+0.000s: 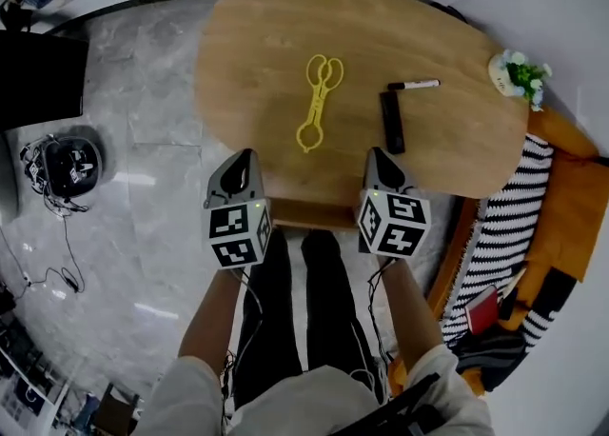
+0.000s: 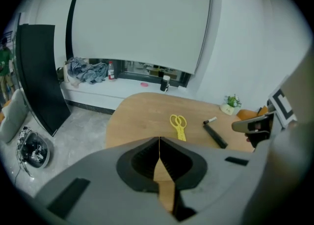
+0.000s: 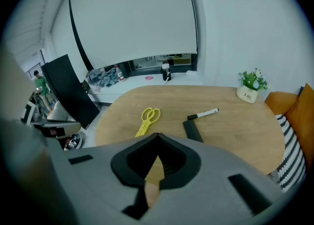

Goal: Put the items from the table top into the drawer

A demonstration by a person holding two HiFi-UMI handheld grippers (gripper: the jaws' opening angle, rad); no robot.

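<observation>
1. Head view: left gripper (image 1: pixel 245 154) and right gripper (image 1: pixel 377 153) hung side by side over the near edge of the wooden table (image 1: pixel 285 15), touching nothing. Yellow scissor tongs (image 1: pixel 317 101), black bar (image 1: pixel 391 122) and marker pen (image 1: pixel 414 85) lay mid-table, well ahead of both. The drawer wasn't clearly visible. A wood strip (image 1: pixel 314 215) under the near edge, between the grippers, was probably its front.
2. Left gripper view: jaws were pressed together with nothing between them. Tongs lay ahead, beyond the tips.
3. Right gripper view: jaws were closed too, and empty. Black bar lay ahead, with the marker just beside its far end.
4. Step in hand, my read: the drawer needed opening first. One gripper had to part its jaws, catch the front low, and pull straight out. The other had to stay clear of the drawer's path.
5. Writing: the potted plant's (image 3: pixel 247 94) white pot carried print that looked like "Life". Nothing else was readable.
</observation>
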